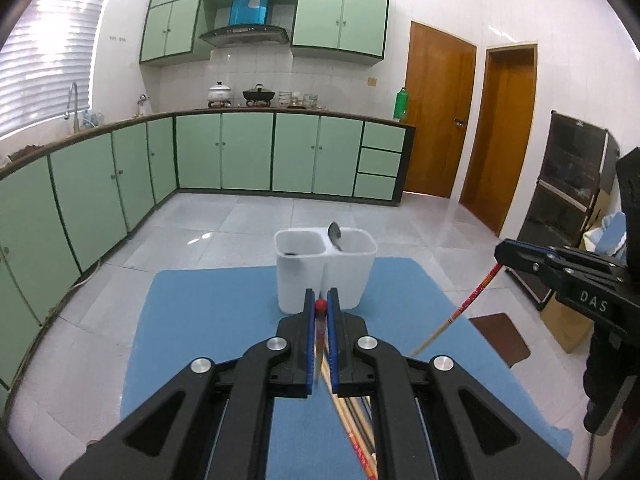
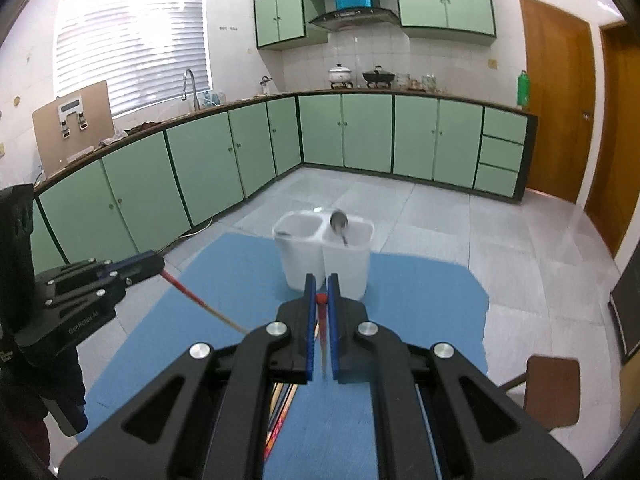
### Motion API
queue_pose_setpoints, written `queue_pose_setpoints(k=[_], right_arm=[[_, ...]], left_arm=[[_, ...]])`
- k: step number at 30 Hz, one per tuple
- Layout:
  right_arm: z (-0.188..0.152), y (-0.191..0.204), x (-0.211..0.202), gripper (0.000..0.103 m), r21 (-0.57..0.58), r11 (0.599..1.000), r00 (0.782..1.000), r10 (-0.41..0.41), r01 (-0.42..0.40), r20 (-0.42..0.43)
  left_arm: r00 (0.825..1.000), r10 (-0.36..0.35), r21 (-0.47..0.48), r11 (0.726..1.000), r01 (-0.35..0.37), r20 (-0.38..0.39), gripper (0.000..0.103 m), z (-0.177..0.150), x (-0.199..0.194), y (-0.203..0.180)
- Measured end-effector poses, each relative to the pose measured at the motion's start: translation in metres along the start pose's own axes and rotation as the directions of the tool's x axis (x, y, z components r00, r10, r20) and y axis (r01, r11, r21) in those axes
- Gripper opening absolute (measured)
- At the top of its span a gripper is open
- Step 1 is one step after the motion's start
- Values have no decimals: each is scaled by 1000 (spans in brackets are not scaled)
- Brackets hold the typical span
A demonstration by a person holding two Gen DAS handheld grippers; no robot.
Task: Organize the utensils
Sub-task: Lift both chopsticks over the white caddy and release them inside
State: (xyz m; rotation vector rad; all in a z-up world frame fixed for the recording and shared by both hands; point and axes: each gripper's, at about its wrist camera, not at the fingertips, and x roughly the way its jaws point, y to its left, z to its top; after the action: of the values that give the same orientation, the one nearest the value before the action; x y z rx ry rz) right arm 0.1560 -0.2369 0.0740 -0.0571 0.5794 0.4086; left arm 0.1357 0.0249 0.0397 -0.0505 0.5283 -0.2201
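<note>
A white two-compartment utensil holder (image 1: 325, 268) (image 2: 325, 256) stands on the blue mat (image 1: 208, 320) (image 2: 420, 304). A metal spoon (image 1: 335, 234) (image 2: 340, 224) leans in its right compartment; a dark utensil end shows in the left one. My left gripper (image 1: 321, 305) is shut on a red-tipped chopstick (image 1: 320, 322), a little short of the holder. My right gripper (image 2: 321, 298) is shut on another red-tipped chopstick (image 2: 322, 332); it also shows from the side in the left wrist view (image 1: 472, 294). Several chopsticks (image 1: 352, 420) (image 2: 282, 408) lie on the mat under the grippers.
The mat lies on a glass table above a grey tiled floor. Green cabinets (image 1: 248, 152) line the back and left walls. A brown stool (image 2: 552, 392) stands at the right, a dark shelf unit (image 1: 568, 200) beyond it, and wooden doors (image 1: 438, 116) behind.
</note>
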Motion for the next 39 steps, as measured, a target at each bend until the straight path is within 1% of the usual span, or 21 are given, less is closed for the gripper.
queue_pose_setpoints(k=[5, 10, 13, 17, 19, 22, 25, 30, 33, 36, 37, 38, 39], right_arm=[[28, -6, -1, 5, -17, 1000, 999, 2, -2, 35], [69, -16, -2, 5, -18, 1000, 996, 3, -1, 94], [96, -25, 2, 5, 4, 1000, 991, 4, -4, 131], [128, -35, 14, 5, 23, 1000, 985, -13, 9, 175], [140, -41, 24, 5, 29, 1000, 982, -17, 11, 187], [151, -49, 42, 5, 39, 999, 979, -26, 19, 200], [154, -57, 66, 5, 49, 998, 981, -43, 34, 192], [147, -68, 111, 5, 50, 997, 987, -73, 66, 141], [137, -69, 129, 5, 57, 996, 992, -68, 62, 106], [126, -71, 146, 6, 66, 997, 998, -41, 38, 54], [122, -72, 150, 6, 69, 997, 999, -36, 33, 41], [119, -72, 151, 7, 68, 997, 999, -38, 36, 35], [116, -71, 151, 10, 66, 997, 999, -40, 38, 31]], left_arm=[[999, -3, 15, 1000, 2, 41, 6, 19, -1, -1], [993, -8, 28, 1000, 5, 118, 6, 52, -5, 0], [985, -11, 35, 999, 5, 173, 6, 80, -2, -2], [968, -19, 44, 999, 8, 250, 6, 116, 4, -7], [959, -15, 48, 999, 2, 282, 6, 135, 14, -8], [950, -6, 49, 999, -10, 312, 6, 154, 35, -9], [953, 6, 46, 999, -21, 303, 6, 160, 62, -7], [969, 23, 34, 999, -32, 248, 6, 151, 110, 1], [979, 24, 25, 999, -29, 204, 6, 140, 134, 7], [989, 15, 10, 1000, -17, 146, 6, 129, 154, 12], [991, 12, 4, 1000, -13, 133, 8, 127, 157, 14], [993, 9, 3, 1000, -9, 121, 12, 124, 158, 15], [993, 12, 3, 1000, -12, 117, 15, 124, 158, 17]])
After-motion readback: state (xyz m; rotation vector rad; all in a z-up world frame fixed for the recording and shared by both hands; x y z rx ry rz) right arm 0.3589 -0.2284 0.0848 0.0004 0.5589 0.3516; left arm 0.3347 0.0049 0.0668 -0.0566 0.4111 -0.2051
